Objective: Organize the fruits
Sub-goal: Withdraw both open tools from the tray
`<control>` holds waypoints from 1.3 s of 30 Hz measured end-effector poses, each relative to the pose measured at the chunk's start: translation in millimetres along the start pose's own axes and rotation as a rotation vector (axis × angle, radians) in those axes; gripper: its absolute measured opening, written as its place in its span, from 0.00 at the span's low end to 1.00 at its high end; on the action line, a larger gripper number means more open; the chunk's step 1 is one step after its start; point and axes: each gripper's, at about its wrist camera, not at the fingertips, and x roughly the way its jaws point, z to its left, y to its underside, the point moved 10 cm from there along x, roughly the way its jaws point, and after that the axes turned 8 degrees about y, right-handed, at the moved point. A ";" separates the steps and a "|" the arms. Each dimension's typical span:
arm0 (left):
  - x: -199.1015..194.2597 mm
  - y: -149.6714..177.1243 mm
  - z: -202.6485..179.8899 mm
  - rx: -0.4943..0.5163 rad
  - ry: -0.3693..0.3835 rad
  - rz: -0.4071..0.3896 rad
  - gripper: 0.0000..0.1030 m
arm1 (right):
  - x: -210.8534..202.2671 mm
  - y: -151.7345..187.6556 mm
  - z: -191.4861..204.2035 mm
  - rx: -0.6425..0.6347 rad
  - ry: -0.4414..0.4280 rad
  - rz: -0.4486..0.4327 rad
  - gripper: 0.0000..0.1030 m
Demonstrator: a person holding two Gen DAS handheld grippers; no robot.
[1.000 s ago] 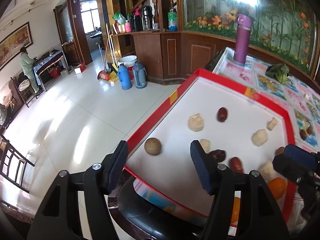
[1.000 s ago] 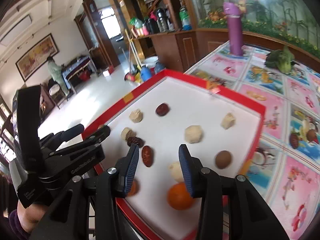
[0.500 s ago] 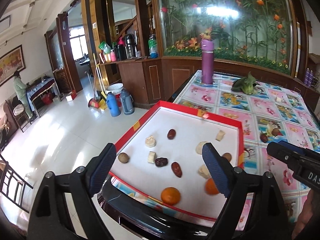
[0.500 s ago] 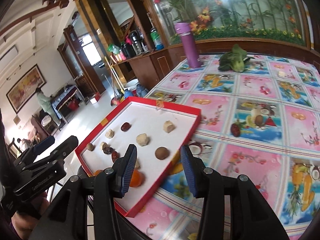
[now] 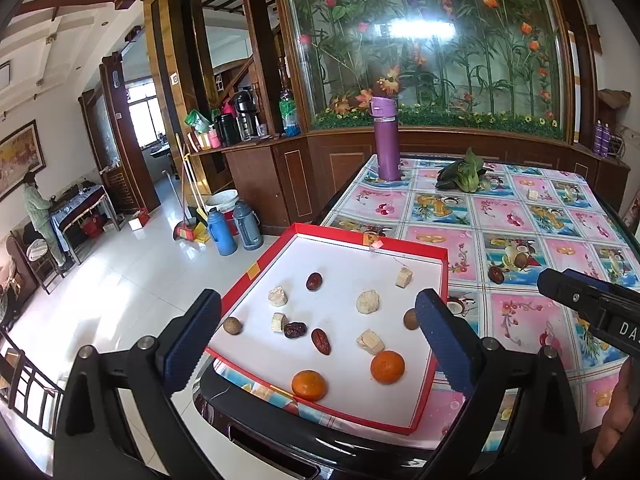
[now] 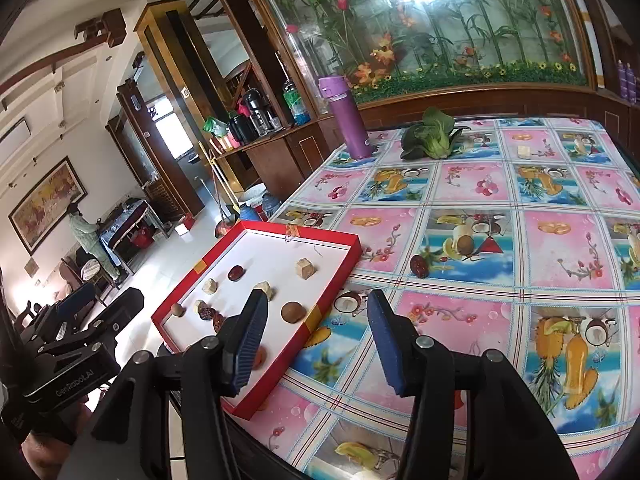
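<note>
2 oranges [image 5: 387,367] lie at the near edge of a red tray [image 5: 443,276] on the table [image 6: 520,184], with red dates [image 5: 321,341], pale chunks and brown nuts scattered beyond them. Another date [image 6: 419,266] lies on the tablecloth just beside the tray. Both the left gripper [image 5: 316,344] and the right gripper [image 6: 316,340] hover spread and empty.

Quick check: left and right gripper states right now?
Left gripper: open, holding nothing.
Right gripper: open, holding nothing.
</note>
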 end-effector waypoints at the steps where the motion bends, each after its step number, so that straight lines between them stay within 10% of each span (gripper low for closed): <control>1: -0.2 -0.4 -1.1 0.003 -0.002 -0.001 0.95 | -1.1 0.5 -2.2 0.005 0.000 -0.001 0.51; 39: 16.4 4.4 14.4 -0.027 -0.012 0.032 0.96 | 16.9 4.3 -15.2 0.044 0.030 0.052 0.52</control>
